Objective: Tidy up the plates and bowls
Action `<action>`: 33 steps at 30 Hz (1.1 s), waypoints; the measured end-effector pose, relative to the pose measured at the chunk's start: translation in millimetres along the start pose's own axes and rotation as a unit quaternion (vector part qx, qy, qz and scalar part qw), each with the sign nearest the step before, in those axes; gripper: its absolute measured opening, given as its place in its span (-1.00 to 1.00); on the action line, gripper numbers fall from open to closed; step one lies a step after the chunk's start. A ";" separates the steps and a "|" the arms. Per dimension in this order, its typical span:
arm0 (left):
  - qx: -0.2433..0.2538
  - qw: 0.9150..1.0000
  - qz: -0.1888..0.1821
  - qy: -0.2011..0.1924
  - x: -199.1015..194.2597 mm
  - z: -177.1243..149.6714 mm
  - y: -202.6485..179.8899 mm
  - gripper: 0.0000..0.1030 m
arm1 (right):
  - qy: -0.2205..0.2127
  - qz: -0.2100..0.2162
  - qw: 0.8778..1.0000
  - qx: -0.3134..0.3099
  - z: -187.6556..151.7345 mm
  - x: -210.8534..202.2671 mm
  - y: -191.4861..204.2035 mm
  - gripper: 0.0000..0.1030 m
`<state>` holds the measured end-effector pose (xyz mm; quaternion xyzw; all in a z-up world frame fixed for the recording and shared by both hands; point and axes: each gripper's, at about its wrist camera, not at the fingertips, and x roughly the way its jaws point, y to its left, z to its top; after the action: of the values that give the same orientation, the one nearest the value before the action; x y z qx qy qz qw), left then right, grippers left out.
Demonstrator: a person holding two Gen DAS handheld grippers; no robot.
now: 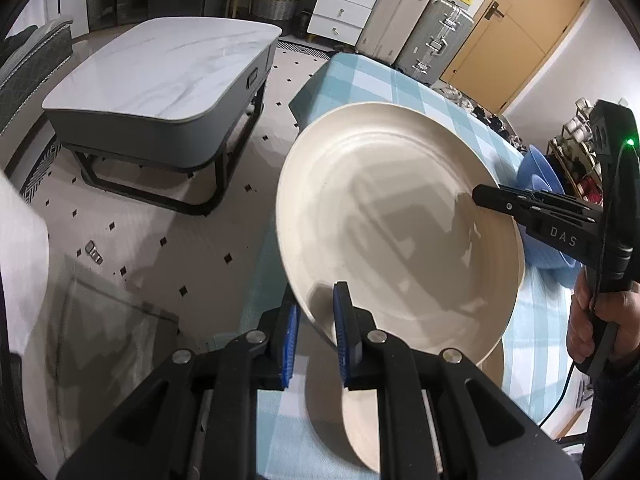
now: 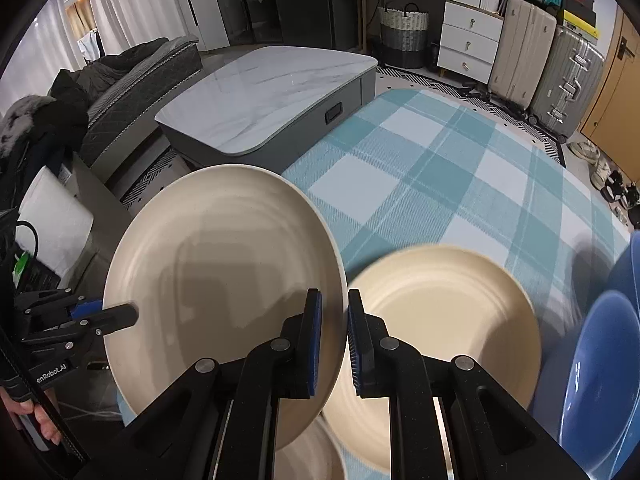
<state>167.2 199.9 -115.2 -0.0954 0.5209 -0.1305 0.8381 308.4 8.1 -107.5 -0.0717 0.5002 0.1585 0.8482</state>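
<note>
A large cream plate [image 1: 400,220] [image 2: 224,280] is held tilted in the air above the blue checked tablecloth [image 2: 440,168]. My left gripper [image 1: 316,328] is shut on its near rim. My right gripper [image 2: 334,340] is shut on the opposite rim; it also shows in the left wrist view [image 1: 496,196]. The left gripper shows at the plate's left edge in the right wrist view [image 2: 116,316]. A second cream plate [image 2: 440,312] lies on the cloth under it. A third cream plate [image 2: 312,460] [image 1: 360,420] lies nearer. Blue bowls [image 2: 600,380] [image 1: 536,176] stand to the right.
A low marble-topped coffee table [image 1: 160,76] [image 2: 264,96] stands on the floor beyond the table's left edge. Suitcases [image 2: 548,64], white drawers [image 2: 468,40] and a wooden door [image 1: 520,28] line the far wall. A sofa [image 2: 132,92] is at the left.
</note>
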 end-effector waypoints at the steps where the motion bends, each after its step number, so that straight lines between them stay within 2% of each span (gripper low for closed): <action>1: 0.000 1.000 0.001 0.004 -0.8 -5.3 -1.6 -0.74 | -0.002 0.003 1.000 0.004 -7.2 -4.2 0.0 -0.76; 11: 0.030 0.999 0.017 0.017 -15.2 -53.1 -20.4 -0.73 | -0.006 0.001 1.000 0.010 -75.7 -25.3 10.0 -0.76; 18: 0.041 0.998 0.030 0.031 -8.2 -72.2 -27.8 -0.73 | -0.003 -0.001 1.000 0.009 -113.9 -32.5 18.3 -0.76; 23: 0.044 0.998 0.025 0.041 -0.6 -77.8 -31.4 -0.72 | -0.004 0.003 1.000 0.024 -129.9 -35.1 12.8 -0.76; 33: 0.076 0.995 0.063 0.022 -0.5 -87.5 -44.4 -0.70 | -0.001 -0.009 1.000 0.025 -148.6 -30.9 11.1 -0.76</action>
<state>83.1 155.9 -140.0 0.0045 0.5325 -0.1189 0.8380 168.0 -29.2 -152.9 -0.0548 0.5025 0.1383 0.8517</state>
